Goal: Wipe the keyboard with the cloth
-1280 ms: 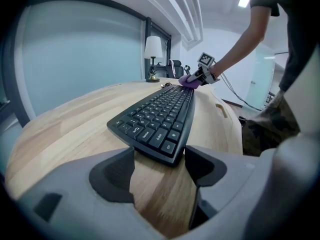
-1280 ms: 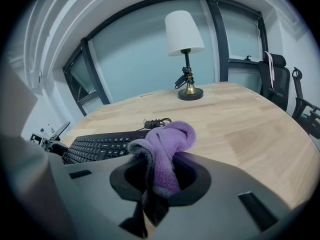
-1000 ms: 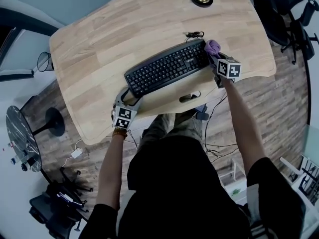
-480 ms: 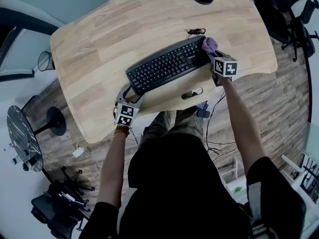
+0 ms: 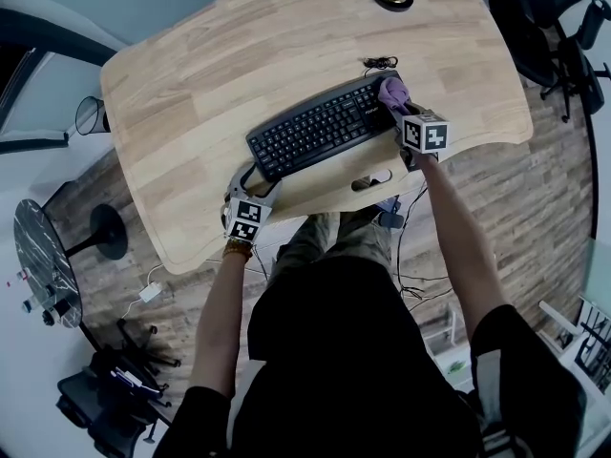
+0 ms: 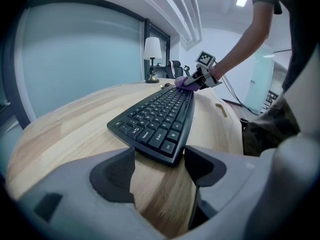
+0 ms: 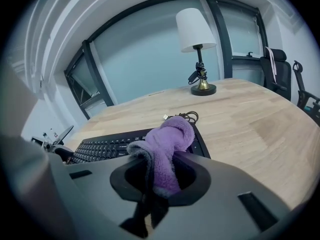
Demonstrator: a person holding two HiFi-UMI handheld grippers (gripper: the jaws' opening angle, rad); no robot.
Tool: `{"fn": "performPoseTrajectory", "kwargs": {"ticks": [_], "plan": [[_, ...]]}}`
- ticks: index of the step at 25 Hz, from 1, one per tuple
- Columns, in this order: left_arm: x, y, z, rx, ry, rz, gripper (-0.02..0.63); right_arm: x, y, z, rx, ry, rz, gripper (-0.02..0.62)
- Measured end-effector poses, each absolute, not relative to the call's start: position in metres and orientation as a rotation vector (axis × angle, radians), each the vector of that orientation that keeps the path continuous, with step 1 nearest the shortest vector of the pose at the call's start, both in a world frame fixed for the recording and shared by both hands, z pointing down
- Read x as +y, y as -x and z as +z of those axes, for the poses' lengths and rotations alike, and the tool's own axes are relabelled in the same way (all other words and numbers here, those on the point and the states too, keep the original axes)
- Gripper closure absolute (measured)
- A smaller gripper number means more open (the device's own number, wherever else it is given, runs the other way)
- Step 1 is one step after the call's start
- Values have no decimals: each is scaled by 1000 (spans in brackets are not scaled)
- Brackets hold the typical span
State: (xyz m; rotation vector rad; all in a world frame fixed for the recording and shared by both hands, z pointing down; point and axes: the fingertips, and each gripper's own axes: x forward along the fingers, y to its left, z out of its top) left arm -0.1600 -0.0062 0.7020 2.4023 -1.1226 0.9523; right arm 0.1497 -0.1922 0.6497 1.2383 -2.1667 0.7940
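Pale wooden desk (image 5: pixel 191 93), glass wall behind it and a lamp (image 7: pixel 197 39) at the far edge. The right gripper (image 7: pixel 160 176) has its jaws pinched tight on the purple cloth (image 7: pixel 167 144), which bunches up out of the front of them and sits on the right end of the black keyboard (image 5: pixel 320 127). A second ago the cloth (image 5: pixel 392 92) was hanging more off that end; now the right gripper (image 5: pixel 398 111) has slid it a bit further in over the keys.

The left gripper (image 6: pixel 160 166) has its jaws wide apart, gripping nothing. The left end of the keyboard (image 6: pixel 160 116) sits right at the gap between the tips (can't tell if either one actually touches it). From the head view the left gripper (image 5: pixel 253 177) is parked at that same corner as before, hasn't really budged. A small coiled cable (image 5: pixel 379 63) lies just behind the keyboard's right end.
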Motion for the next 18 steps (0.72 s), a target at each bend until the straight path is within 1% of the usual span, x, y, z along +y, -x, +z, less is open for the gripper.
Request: {"fn": "performPoseTrajectory", "kwargs": {"ticks": [8,18], "plan": [[-7,161,703,-1123,-2404,950,284,-183,-126,650,-2194,-1206,809,532],[-9,159,699,-1122,-2417,944,284,-164,-72,652,-2255,-1092,826,532]]}}
